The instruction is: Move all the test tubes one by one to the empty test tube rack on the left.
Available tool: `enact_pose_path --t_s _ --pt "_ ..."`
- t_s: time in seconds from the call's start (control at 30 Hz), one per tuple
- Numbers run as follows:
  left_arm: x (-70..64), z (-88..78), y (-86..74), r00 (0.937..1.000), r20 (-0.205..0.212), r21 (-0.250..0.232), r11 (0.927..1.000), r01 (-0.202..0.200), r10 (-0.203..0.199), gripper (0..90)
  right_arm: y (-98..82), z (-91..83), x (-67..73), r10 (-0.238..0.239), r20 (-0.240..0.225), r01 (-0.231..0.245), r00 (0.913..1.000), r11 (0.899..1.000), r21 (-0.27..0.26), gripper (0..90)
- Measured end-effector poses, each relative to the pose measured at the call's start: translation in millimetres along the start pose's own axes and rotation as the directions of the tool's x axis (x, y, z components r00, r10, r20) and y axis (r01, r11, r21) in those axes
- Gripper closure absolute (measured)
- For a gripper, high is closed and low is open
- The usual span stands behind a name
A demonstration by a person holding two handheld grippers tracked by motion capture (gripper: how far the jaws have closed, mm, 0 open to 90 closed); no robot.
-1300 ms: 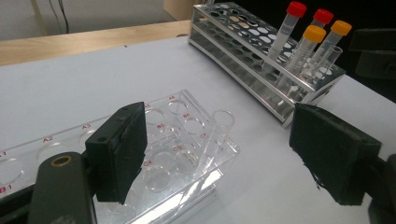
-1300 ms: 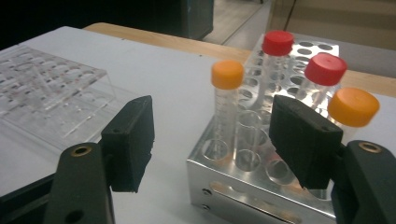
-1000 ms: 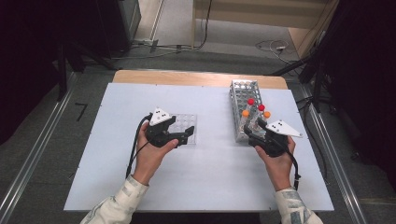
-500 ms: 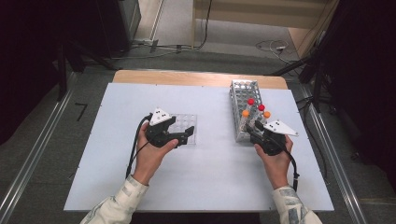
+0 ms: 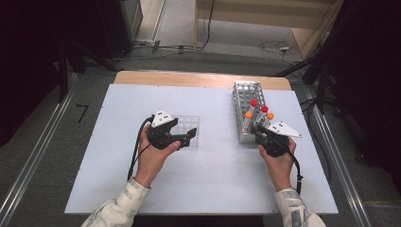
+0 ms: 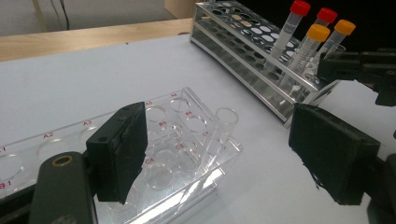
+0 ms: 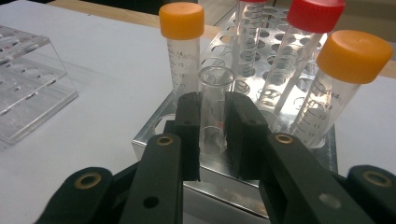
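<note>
Right tongs point(image 7: 212, 135) have just been closing, and now their black jaws squeeze a small open glass tube point(image 7: 215, 109) between them. Both hands sit in almost the same spots as a second ago. The tube stands upright in a hole at the near corner of the metal rack point(image 7: 159, 135), right at the tips of the right tongs. The grip is low on the tube, so I think it is meant to be lifted straight up and out. Just behind the tongs stand four capped tubes, two orange point(image 7: 183, 42) and two red point(image 7: 306, 42), close enough to bump.

Left tongs point(image 6: 212, 154) stand wide open and hold nothing. They point over the corner of the clear tray point(image 6: 187, 140) on the counter point(image 5: 217, 179). One glass tube point(image 6: 219, 135) leans in the tray, between the open jaws but not touched. I think the left tongs wait there to steady the tray when the next tube comes.
</note>
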State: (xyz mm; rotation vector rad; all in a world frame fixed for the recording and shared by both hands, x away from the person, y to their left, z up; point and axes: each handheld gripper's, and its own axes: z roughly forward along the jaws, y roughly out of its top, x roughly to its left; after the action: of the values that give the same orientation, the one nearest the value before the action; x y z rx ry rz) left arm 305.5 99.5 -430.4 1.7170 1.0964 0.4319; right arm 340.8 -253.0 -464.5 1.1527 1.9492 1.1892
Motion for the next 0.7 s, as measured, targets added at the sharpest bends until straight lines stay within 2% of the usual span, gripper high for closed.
enact_pose_path --t_s 0.7 --pt "0.3 -0.4 0.3 1.0000 -0.002 -0.005 1.0000 0.001 -0.001 20.4 20.2 -23.3 -1.2 0.025 -0.015 -0.026 0.9996 0.994 -0.103 72.6"
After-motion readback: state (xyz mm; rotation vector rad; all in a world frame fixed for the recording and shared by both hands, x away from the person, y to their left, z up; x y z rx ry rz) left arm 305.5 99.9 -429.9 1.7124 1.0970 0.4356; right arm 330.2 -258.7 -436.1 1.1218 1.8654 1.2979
